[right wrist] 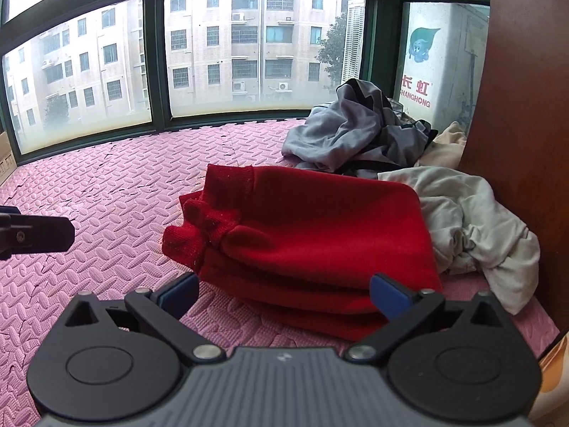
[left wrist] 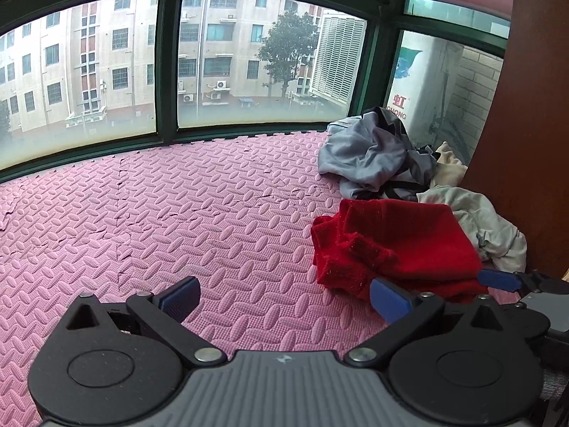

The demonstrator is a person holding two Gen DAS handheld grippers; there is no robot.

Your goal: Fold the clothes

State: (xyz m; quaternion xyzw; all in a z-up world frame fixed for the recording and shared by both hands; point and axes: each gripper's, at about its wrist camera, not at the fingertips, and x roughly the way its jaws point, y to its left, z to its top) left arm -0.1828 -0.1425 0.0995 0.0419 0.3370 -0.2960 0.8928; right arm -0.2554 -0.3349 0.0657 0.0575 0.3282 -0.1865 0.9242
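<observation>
Hovering over the pink foam mat [left wrist: 177,213], left gripper [left wrist: 284,300] has jaws spread wide, nothing between them; right gripper [right wrist: 284,293] likewise released, jaws apart, with the folded red sweater [right wrist: 320,235] lying on the mat just ahead, its near edge between the blue pads [right wrist: 386,293]. Beyond the sweater: a crumpled white garment [right wrist: 473,227] to its right, a grey garment pile [right wrist: 355,131] farther back by the window [right wrist: 263,46], wooden panel [right wrist: 526,106] at far right.
</observation>
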